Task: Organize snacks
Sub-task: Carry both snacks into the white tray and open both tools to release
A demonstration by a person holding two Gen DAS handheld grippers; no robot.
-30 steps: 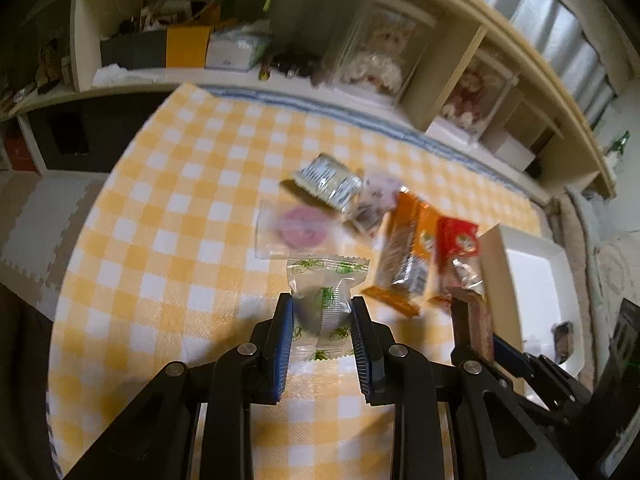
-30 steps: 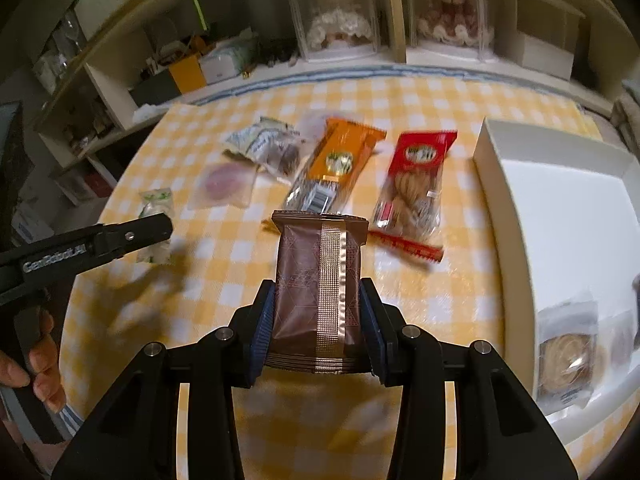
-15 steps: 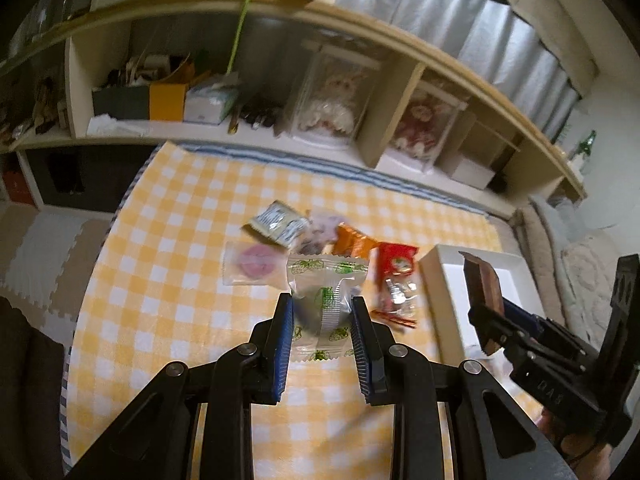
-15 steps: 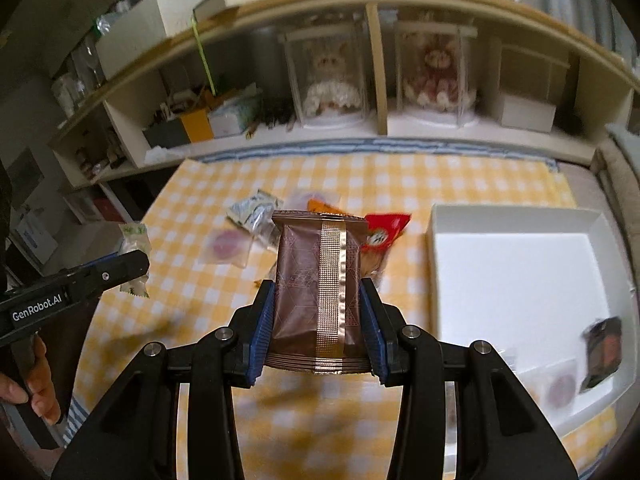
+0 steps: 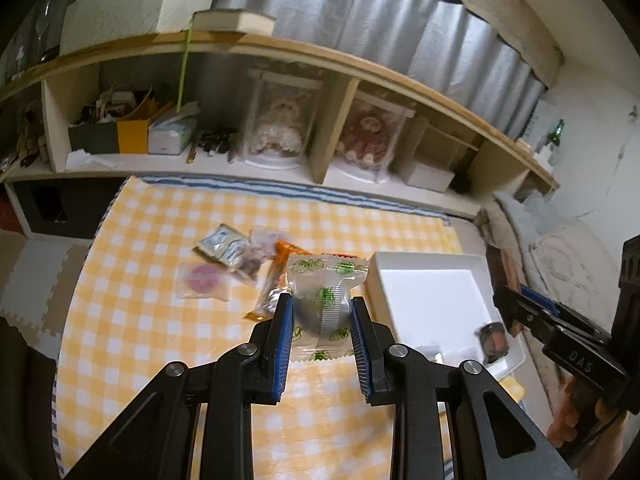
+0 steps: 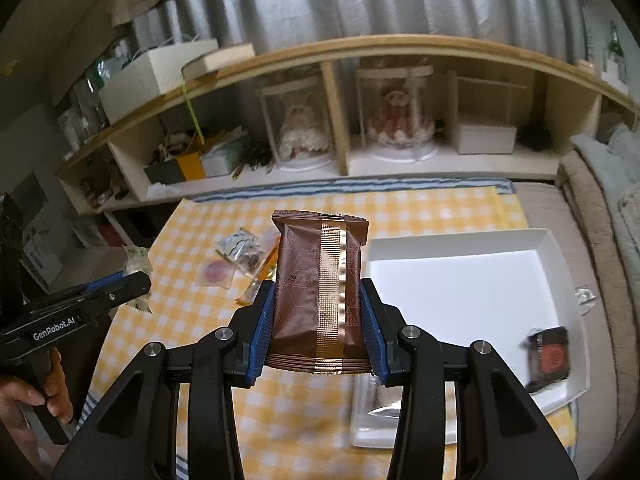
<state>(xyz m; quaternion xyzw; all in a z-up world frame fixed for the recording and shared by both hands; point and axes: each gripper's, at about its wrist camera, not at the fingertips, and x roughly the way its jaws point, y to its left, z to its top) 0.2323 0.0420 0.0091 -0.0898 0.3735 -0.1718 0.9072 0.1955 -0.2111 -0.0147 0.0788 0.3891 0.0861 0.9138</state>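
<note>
Legibly, "GenRobot.AI" on left gripper (image 6: 138, 280); "DAS" on right gripper (image 5: 510, 308).

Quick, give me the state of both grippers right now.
Left gripper: closed on a clear candy packet with green strawberry print.
Right gripper: closed on a brown snack pack with a gold stripe.

Both grippers have risen away from the yellow checked cloth (image 5: 132, 320), so the loose snacks left lying on it (image 5: 224, 246) now sit farther beyond the jaws and look smaller. The white tray (image 6: 460, 280), a second ago cut off at the right, now lies in full view just right of the right gripper (image 6: 318, 320). The left gripper (image 5: 322, 330) has swung toward that tray.
</note>
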